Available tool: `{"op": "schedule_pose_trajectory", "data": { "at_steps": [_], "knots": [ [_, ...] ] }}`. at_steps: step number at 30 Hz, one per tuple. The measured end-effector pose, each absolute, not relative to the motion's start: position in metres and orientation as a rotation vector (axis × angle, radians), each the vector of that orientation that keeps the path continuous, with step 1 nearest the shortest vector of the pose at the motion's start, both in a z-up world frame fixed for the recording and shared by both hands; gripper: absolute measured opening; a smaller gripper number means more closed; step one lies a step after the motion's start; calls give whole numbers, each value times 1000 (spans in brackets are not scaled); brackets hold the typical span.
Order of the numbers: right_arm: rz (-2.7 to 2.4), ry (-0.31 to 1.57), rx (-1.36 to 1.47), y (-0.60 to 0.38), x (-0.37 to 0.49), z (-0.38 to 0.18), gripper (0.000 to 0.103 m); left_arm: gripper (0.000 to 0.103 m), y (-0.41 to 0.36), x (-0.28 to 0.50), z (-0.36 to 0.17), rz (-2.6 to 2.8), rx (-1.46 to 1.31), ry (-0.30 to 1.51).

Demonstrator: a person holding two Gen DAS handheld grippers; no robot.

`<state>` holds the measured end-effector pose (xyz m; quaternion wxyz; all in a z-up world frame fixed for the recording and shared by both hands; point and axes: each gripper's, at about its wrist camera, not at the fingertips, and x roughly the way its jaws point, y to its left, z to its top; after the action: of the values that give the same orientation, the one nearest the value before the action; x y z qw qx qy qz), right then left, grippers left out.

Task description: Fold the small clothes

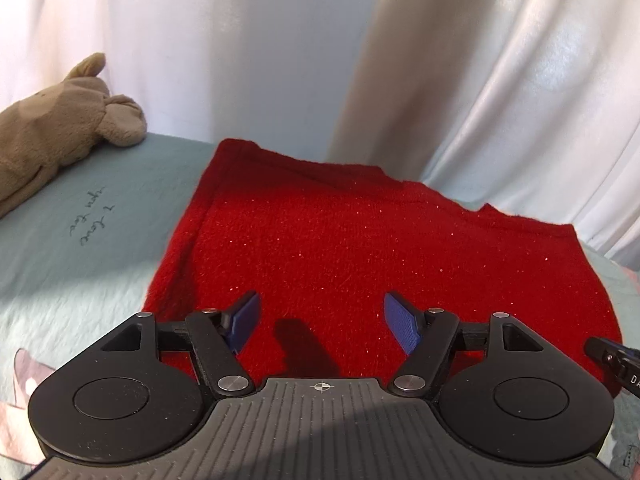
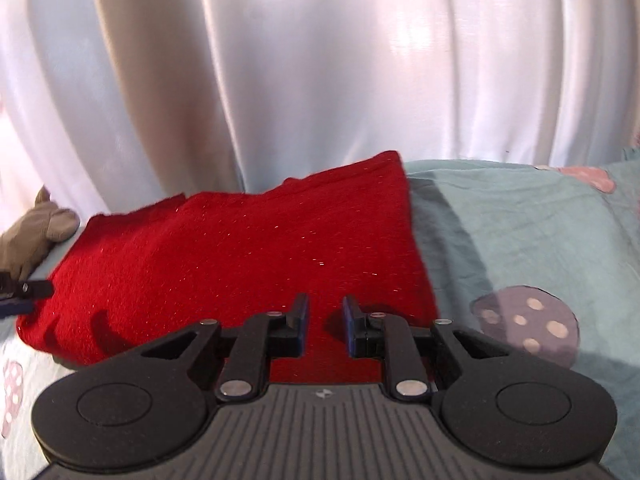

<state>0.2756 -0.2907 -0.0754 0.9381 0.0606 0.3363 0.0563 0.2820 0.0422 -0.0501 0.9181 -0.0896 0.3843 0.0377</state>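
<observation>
Red glittery knit garment (image 1: 320, 248) lies flat, folded, on the teal bedsheet (image 1: 80, 240), a plush toy (image 1: 52, 132) at ten o'clock. The left gripper (image 1: 322, 326) gapes wide and empty; the right gripper (image 2: 326, 326) is narrowed, gripping nothing. Judged between folds: next, re-grip an edge.

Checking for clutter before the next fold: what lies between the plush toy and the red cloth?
Only bare teal sheet with some handwriting on it lies between the plush toy and the red cloth, clearest in the left wrist view.
</observation>
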Motion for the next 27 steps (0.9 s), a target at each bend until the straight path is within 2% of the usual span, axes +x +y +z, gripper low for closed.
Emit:
{"op": "schedule_pose_trajectory", "data": {
  "at_steps": [6, 8, 11, 19, 22, 25, 27],
  "knots": [
    [72, 668, -60, -272, 314, -82, 17, 74, 37, 316, -76, 111, -102, 856],
    [66, 676, -107, -274, 325, -87, 13, 77, 35, 321, -79, 107, -63, 854],
    [19, 665, -212, -279, 332, -94, 13, 79, 36, 330, -82, 102, -38, 860],
    [7, 634, -231, -287, 337, -102, 13, 87, 37, 336, -89, 99, -7, 833],
    [12, 628, -228, -290, 337, -102, 15, 86, 45, 333, -85, 96, -38, 816],
    [5, 624, -225, -293, 335, -100, 22, 80, 58, 325, -80, 138, -50, 798],
    [-61, 620, -235, -297, 330, -97, 23, 79, 72, 316, -74, 221, -40, 795]
  ]
}}
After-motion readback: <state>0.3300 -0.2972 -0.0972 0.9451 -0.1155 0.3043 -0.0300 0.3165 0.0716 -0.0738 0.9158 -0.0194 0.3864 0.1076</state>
